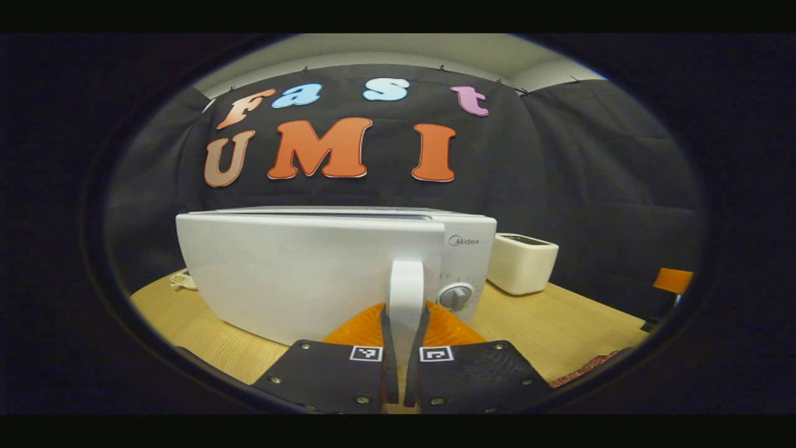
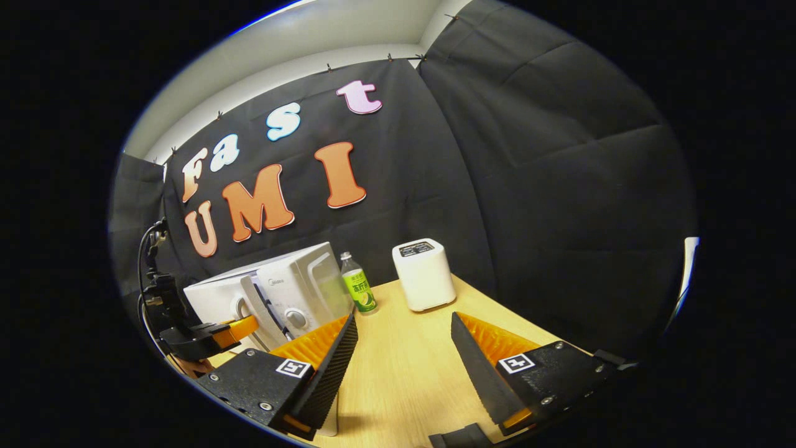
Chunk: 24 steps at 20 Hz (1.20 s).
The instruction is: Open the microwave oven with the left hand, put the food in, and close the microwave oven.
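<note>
Microwave oven (image 1: 311, 274) at frame centre on the bench (image 1: 559, 323); its door handle (image 1: 405, 292) is clamped by the left gripper (image 1: 405, 348), door barely ajar. Right gripper (image 2: 404, 367) is held released, lower frame. Loading and closing are judged outstanding
</note>
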Motion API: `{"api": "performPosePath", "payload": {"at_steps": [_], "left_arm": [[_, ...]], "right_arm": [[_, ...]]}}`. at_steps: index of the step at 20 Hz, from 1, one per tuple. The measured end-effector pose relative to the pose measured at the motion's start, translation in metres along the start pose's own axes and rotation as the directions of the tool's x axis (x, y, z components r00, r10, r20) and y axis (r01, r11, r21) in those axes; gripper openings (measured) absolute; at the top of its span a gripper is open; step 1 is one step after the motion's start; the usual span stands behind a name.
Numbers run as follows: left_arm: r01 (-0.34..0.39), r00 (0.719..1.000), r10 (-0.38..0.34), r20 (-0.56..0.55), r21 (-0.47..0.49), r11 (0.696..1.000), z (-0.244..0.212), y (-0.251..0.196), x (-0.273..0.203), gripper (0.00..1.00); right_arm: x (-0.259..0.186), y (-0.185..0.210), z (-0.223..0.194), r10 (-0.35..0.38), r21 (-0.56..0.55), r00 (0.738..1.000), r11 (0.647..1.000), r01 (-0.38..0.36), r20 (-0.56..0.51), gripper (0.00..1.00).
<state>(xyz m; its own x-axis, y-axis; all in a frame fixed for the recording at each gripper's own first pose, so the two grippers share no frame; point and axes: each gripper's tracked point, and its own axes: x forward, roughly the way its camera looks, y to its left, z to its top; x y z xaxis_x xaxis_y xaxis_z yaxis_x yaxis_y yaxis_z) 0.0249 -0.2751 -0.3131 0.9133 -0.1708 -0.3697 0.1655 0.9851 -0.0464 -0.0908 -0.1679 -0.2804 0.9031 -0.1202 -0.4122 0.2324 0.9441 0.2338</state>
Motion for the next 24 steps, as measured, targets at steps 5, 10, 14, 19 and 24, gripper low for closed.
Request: {"api": "performPosePath", "payload": {"at_steps": [5, 10, 14, 19, 24], "left_arm": [[0.08, 0.997, -0.08, 0.013, -0.005, 0.997, -0.005, 0.012, -0.05, 0.06], [0.133, 0.99, -0.133, 0.041, 0.016, 0.991, -0.008, 0.035, -0.105, 0.07], [0.154, 0.986, -0.155, 0.061, 0.028, 0.988, -0.011, 0.062, -0.145, 0.08], [0.141, 0.985, -0.145, 0.093, 0.048, 0.989, -0.013, 0.105, -0.19, 0.12], [0.043, 0.991, -0.057, 0.117, 0.121, 0.992, -0.017, 0.168, -0.229, 0.34]], "right_arm": [[-0.009, 0.022, -0.009, 0.024, -0.02, 0.999, 0.999, -0.025, -0.028, 0.94], [-0.021, 0.043, -0.024, 0.039, -0.04, 0.996, 0.998, -0.042, -0.076, 0.94], [-0.028, 0.06, -0.035, 0.042, -0.068, 0.993, 0.996, -0.05, -0.109, 0.94], [-0.03, 0.08, -0.062, 0.034, -0.103, 0.984, 0.993, -0.053, -0.176, 0.94], [-0.031, 0.088, -0.083, -0.01, -0.136, 0.975, 0.991, -0.021, -0.222, 0.94]]}}
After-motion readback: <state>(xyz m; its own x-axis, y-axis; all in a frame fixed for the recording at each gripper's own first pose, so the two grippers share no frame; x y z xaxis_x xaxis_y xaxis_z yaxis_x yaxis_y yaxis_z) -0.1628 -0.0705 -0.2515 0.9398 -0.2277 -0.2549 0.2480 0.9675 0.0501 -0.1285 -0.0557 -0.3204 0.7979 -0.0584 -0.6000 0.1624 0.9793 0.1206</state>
